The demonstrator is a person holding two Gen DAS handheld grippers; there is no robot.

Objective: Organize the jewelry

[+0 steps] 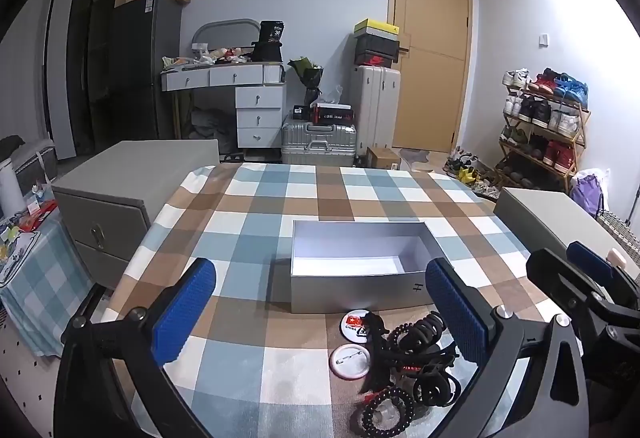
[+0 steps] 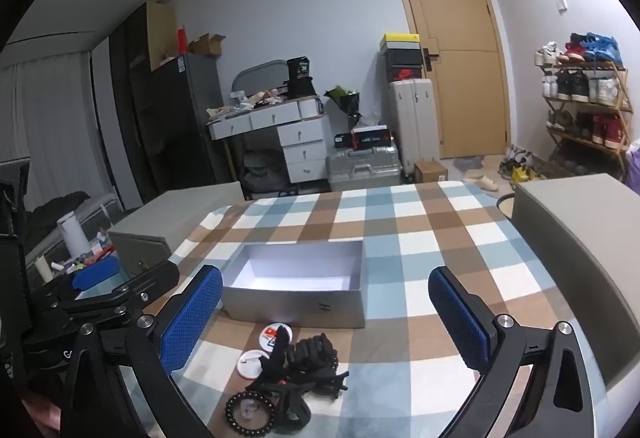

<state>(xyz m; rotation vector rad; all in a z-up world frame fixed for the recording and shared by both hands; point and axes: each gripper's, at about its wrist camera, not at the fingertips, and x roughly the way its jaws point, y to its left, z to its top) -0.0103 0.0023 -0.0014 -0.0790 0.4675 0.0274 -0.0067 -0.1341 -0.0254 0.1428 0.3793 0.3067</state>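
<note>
Both grippers, L (image 1: pixel 320 312) and R (image 2: pixel 325 312), wide open w/ nothing held; pile (image 2: pixel 298 378) is tangled, so grabbing one piece prob drags others, missing box (image 2: pixel 298 288).

— What colours are you seeing on the checked cloth-covered table (image 1: pixel 256 213)?

— You are looking at blue, brown, tan and white squares. The open rectangular cardboard box (image 2: pixel 296 304) is showing silver-grey walls and a white inside.

— And the small things?

— The tangled pile of hair ties and clips (image 1: pixel 416 354) is showing black with small red bits. The round beaded bracelet (image 2: pixel 250 408) is showing dark, almost black. One round pin badge (image 1: pixel 354 322) is showing white, red and black print; the other round badge (image 1: pixel 348 361) is showing plain white.

— Your tools?

— Your left gripper's pads (image 1: pixel 182 312) and right gripper's pads (image 2: pixel 192 324) are showing blue dimpled faces on black frames.
</note>
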